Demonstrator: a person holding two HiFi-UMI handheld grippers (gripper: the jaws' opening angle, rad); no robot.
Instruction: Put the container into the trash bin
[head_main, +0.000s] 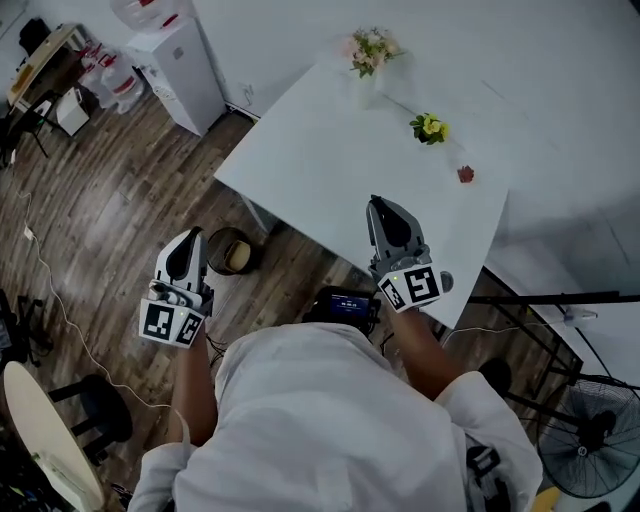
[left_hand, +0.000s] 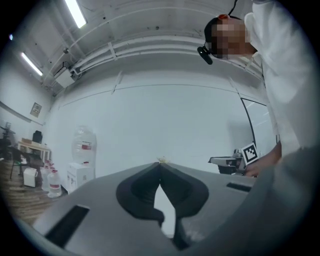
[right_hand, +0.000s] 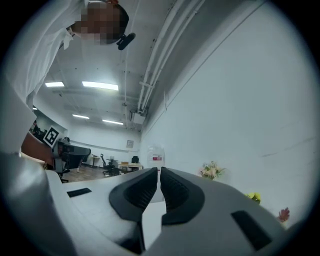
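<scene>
A round dark trash bin (head_main: 229, 251) stands on the wooden floor beside the white table (head_main: 330, 170), with something pale inside it that I cannot identify. My left gripper (head_main: 191, 234) hovers over the floor just left of the bin, jaws shut and empty (left_hand: 160, 164). Over the table's near edge my right gripper (head_main: 377, 201) is also shut, with nothing between its pads (right_hand: 159, 171). No container shows on the table or in either gripper.
On the table's far side are a pink flower bunch (head_main: 371, 48), a yellow flower (head_main: 429, 127) and a small red object (head_main: 465, 174). A water dispenser (head_main: 183, 68) stands by the wall. A dark device (head_main: 343, 303) sits under the table. A fan (head_main: 597, 437) is at right.
</scene>
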